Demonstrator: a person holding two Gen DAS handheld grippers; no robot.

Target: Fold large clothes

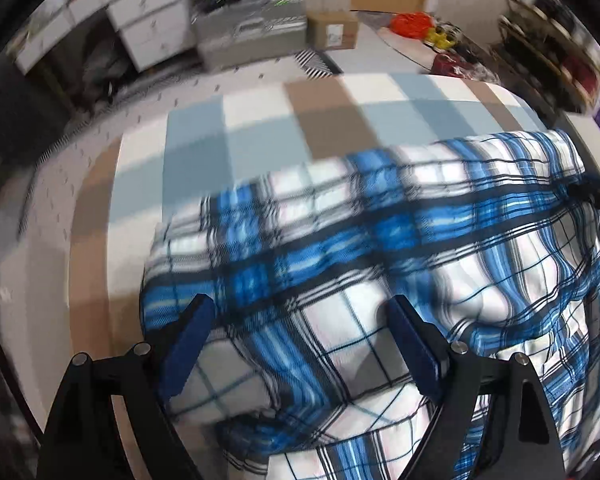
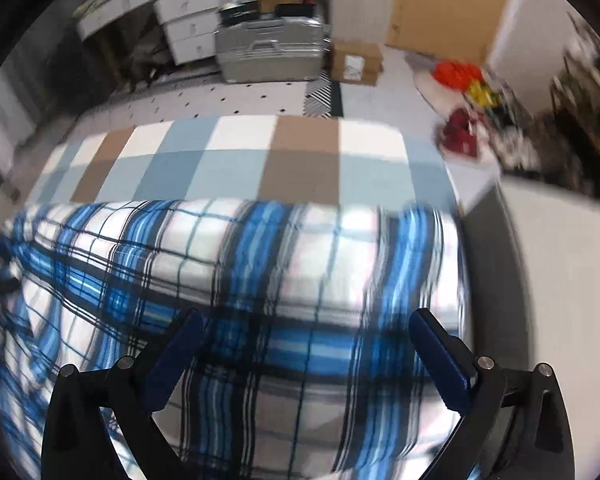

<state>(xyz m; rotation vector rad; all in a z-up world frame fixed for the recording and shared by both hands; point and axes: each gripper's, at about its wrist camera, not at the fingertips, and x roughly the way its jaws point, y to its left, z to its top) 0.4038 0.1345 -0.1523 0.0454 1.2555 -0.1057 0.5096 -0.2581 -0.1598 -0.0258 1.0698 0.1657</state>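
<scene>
A blue, white and black plaid garment point(image 1: 380, 240) lies spread and wrinkled on a bed with a checked cover of blue, white and brown squares point(image 1: 220, 132). My left gripper point(image 1: 300, 312) hovers over the garment's left part, jaws wide open, nothing between the blue pads point(image 1: 188, 344). In the right wrist view the same garment point(image 2: 260, 272) covers the near half of the checked cover point(image 2: 236, 152). My right gripper point(image 2: 306, 324) is above the garment's right side, jaws wide open and empty. Both views are motion-blurred.
Beyond the bed stand a silver suitcase point(image 2: 272, 54), a cardboard box point(image 2: 356, 64), white drawers point(image 2: 188, 24) and a wooden door point(image 2: 448, 4). A round table with red and yellow items point(image 2: 460, 76) is at the right. A white surface point(image 2: 560, 280) borders the bed's right edge.
</scene>
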